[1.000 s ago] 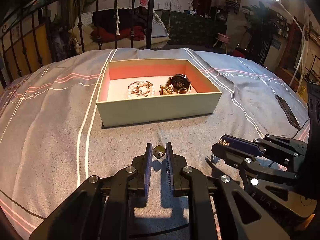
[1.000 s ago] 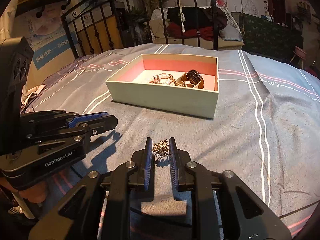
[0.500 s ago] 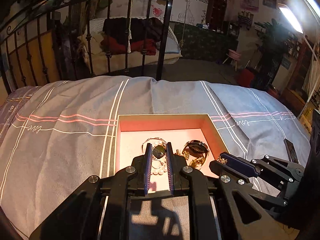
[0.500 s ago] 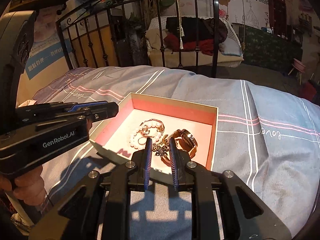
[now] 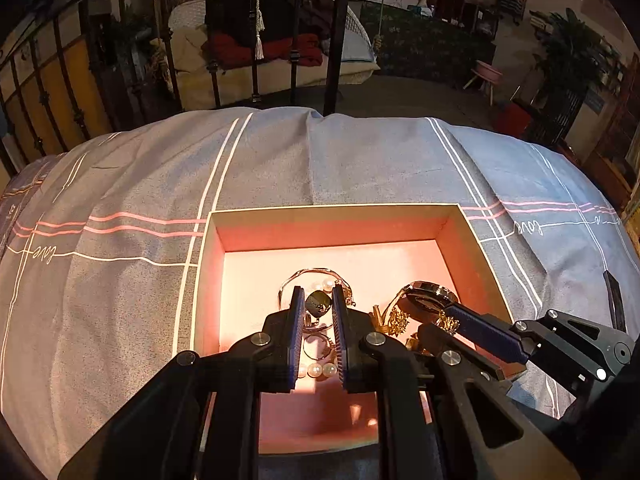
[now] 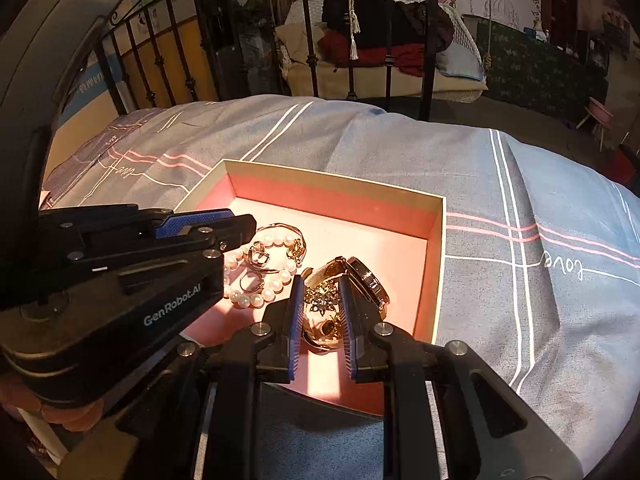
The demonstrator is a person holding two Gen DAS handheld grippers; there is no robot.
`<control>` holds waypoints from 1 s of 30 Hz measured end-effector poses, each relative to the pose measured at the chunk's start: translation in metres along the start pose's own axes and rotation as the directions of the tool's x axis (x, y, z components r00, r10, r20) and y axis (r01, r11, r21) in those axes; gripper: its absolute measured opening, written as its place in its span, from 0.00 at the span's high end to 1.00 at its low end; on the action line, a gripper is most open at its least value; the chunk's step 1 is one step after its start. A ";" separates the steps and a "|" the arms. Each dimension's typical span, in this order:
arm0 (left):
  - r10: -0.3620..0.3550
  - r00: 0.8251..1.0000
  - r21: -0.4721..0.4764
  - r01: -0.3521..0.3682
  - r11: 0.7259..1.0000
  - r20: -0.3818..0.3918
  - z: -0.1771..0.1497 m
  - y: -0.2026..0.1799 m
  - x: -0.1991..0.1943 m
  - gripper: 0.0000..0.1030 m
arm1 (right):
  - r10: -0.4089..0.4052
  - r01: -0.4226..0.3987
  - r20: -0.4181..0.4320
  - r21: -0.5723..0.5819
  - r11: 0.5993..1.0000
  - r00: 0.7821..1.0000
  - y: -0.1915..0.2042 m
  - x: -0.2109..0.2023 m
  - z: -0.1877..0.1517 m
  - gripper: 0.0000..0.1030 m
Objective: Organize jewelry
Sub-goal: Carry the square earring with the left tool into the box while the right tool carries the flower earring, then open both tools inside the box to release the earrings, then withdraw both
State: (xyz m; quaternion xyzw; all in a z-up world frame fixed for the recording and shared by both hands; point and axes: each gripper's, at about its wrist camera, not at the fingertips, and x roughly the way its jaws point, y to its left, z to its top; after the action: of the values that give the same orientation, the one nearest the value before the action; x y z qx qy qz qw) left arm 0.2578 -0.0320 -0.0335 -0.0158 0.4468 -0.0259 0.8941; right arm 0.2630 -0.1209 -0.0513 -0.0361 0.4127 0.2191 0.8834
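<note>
An open cream box with a pink lining lies on the grey bedspread. Inside it are a pearl bracelet, rings and a gold watch. My left gripper hovers over the box, shut on a small dark faceted earring. My right gripper hovers over the watch, shut on a gold flower-shaped brooch. Each gripper shows from the side in the other's view.
The striped grey bedspread surrounds the box. A black iron bed rail stands behind the bed's far edge. A dark flat object lies on the bedspread to the right of the box.
Both grippers have moved forward from the bedspread in front of the box to over its inside, each still holding its piece of jewelry.
</note>
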 end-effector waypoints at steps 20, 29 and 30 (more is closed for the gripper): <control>0.009 0.999 0.025 -0.007 1.000 -0.043 0.000 -0.007 0.022 0.85 | -0.008 0.007 -0.032 -0.026 1.000 0.999 0.003 0.015 -0.004 0.82; 0.021 1.000 0.023 -0.021 1.000 -0.005 0.000 -0.008 0.006 0.57 | -0.014 0.014 0.010 -0.024 1.000 1.000 0.006 0.002 -0.006 0.46; 0.024 1.000 0.025 -0.024 0.999 0.001 0.000 -0.008 0.003 0.52 | -0.017 0.018 0.024 -0.027 0.999 1.000 0.008 -0.003 -0.008 0.36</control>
State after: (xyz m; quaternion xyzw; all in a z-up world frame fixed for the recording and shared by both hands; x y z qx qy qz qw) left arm 0.2591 -0.0399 -0.0352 0.0009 0.4462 -0.0206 0.8947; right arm 0.2526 -0.1164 -0.0534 -0.0490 0.3988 0.2173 0.8896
